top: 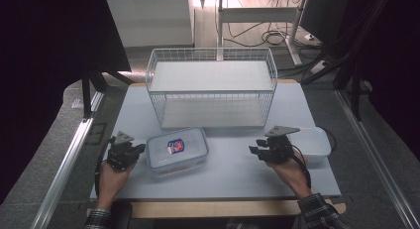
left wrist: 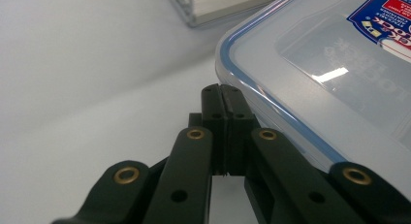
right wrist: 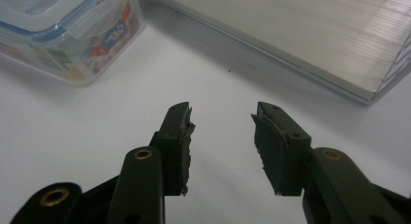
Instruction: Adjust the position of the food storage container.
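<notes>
Surface: a pale grey table (top: 228,177) under dim light, dark curtains on both sides, cables on the floor beyond.
Left gripper: the left gripper (top: 140,148) sits at the near left, jaws clenched together on nothing, tips pressed right up at the corner of the lidded box; its own view has the closed tips (left wrist: 221,95) meeting the blue-sealed rim.
Right gripper: the right gripper (top: 253,150) hangs at the near right with its jaws parted and nothing between them, bare table under the gap (right wrist: 222,129).
Task thing: the lidded box (top: 177,149), clear plastic with a blue seal and a red-and-blue label, lies flat on the table just right of the left gripper, in front of the basket.
Beside the right hand: an open white tub (top: 317,142), just behind that gripper.
Far: a white wire basket (top: 213,87) stands mid-table, a flat shelf inside it.
Risk one: closed tips nudging a light box could skid it or spin it instead of steering it.
Risk two: pushed too far, it may jam against the basket's wire front.
Risk three: the right jaws look too narrow for the box's width, so a grab could slip off the lid's edge.
</notes>
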`<control>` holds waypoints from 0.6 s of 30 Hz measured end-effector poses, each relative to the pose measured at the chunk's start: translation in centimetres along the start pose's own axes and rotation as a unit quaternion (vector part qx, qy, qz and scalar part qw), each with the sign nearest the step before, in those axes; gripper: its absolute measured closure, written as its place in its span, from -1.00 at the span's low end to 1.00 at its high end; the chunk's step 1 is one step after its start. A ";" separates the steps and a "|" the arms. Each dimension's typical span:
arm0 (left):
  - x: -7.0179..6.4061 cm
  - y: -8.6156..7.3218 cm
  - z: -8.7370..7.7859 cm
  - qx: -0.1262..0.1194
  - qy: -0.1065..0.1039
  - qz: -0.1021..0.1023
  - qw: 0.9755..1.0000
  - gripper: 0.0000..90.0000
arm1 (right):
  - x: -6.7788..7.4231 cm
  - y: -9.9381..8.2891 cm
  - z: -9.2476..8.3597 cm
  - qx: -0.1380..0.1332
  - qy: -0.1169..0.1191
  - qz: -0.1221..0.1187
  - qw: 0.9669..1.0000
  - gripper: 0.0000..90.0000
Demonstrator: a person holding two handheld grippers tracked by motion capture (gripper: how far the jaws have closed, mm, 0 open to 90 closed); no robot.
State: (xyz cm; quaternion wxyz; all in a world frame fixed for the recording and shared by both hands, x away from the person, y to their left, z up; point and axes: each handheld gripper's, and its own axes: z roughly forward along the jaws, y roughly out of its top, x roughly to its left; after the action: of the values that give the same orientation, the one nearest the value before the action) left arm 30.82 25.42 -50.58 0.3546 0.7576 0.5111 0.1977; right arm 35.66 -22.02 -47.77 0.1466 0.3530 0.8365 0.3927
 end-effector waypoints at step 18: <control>-5.8 3.6 3.5 0.011 -0.051 0.077 0.996 0.99 | 1.2 0.0 0.3 0.015 0.009 -0.020 1.000 0.49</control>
State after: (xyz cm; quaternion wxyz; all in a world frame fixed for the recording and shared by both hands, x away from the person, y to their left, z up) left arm 33.10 18.15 -49.95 0.3556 0.8077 0.4344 0.1803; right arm 35.01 -21.00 -47.93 0.1418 0.3346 0.8506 0.3801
